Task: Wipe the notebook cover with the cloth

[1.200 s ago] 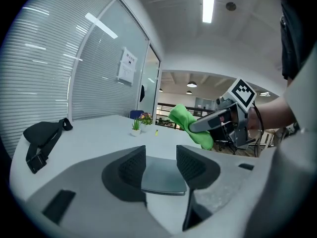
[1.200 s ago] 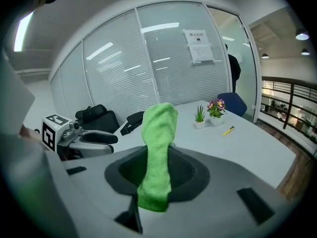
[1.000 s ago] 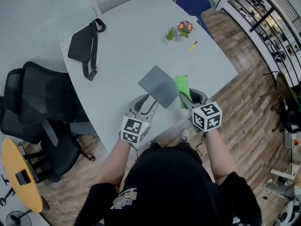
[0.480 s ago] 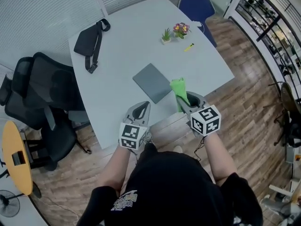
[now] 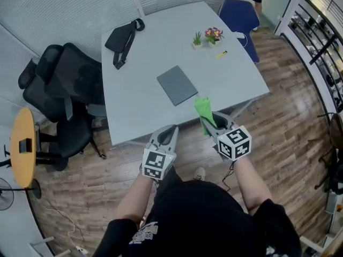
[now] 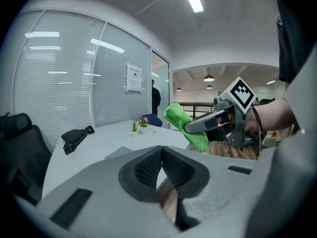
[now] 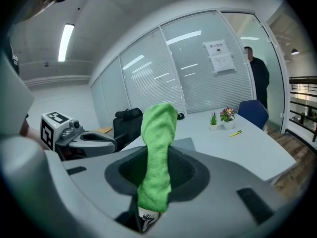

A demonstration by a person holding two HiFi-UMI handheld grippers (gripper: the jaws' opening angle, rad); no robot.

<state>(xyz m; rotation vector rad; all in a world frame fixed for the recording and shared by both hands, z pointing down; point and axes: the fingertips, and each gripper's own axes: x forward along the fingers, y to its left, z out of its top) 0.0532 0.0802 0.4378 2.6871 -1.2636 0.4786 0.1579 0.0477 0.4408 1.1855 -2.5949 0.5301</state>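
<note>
The grey notebook (image 5: 177,84) lies closed on the pale grey table (image 5: 134,111), toward its near side. My right gripper (image 5: 207,116) is shut on the green cloth (image 5: 203,110), which sticks up out of its jaws (image 7: 158,133). My left gripper (image 5: 172,129) is shut with nothing in it; its pads meet (image 6: 161,150). Both grippers hang over the wooden floor, just off the table's near edge and apart from the notebook. In the left gripper view the cloth (image 6: 181,120) and the right gripper (image 6: 198,126) show at the right, the notebook (image 6: 120,151) behind the jaws.
A black bag (image 5: 123,39), two small potted plants (image 5: 206,36) and a yellow pen (image 5: 221,53) lie at the table's far end. Black office chairs (image 5: 69,84) stand at the left, a blue chair (image 5: 238,12) at the far end. A person (image 7: 257,78) stands by the glass wall.
Both grippers have drawn back from the notebook and off the table's edge, the cloth going with the right one. The left gripper has left the notebook's corner. The notebook stays on the table.
</note>
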